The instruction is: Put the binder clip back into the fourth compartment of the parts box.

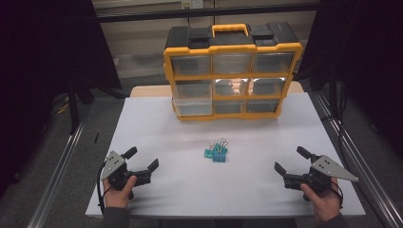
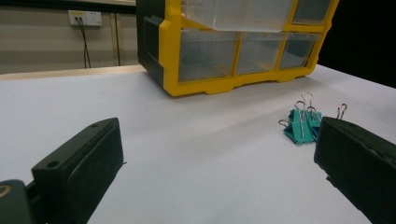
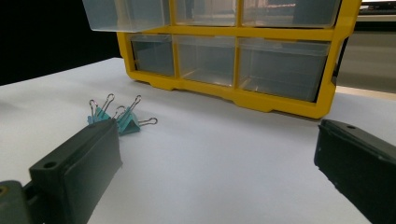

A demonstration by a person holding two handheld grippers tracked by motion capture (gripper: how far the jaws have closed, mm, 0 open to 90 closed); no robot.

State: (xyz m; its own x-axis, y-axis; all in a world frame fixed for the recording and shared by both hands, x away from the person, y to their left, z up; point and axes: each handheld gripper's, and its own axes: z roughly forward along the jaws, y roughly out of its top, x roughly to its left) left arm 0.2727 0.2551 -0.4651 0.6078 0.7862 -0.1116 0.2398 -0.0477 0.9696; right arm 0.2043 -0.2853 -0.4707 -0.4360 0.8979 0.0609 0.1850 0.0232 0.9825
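A small pile of teal binder clips [image 1: 216, 152] with wire handles lies in the middle of the white table. Behind it stands a yellow and black organizer box [image 1: 233, 71] with clear drawers; its middle-left drawer [image 1: 192, 100] is pulled partway out. My left gripper [image 1: 141, 159] rests at the front left, open and empty, jaws wide apart, with the binder clips [image 2: 301, 123] ahead to its right. At the front right my right gripper [image 1: 291, 160] is open too, nothing between its jaws, and the binder clips [image 3: 116, 119] sit ahead to its left.
The white table [image 1: 157, 128] has metal rails along both sides. A wall socket [image 2: 85, 17] with a cable sits on the wall behind. Dark curtains hang to either side of the table.
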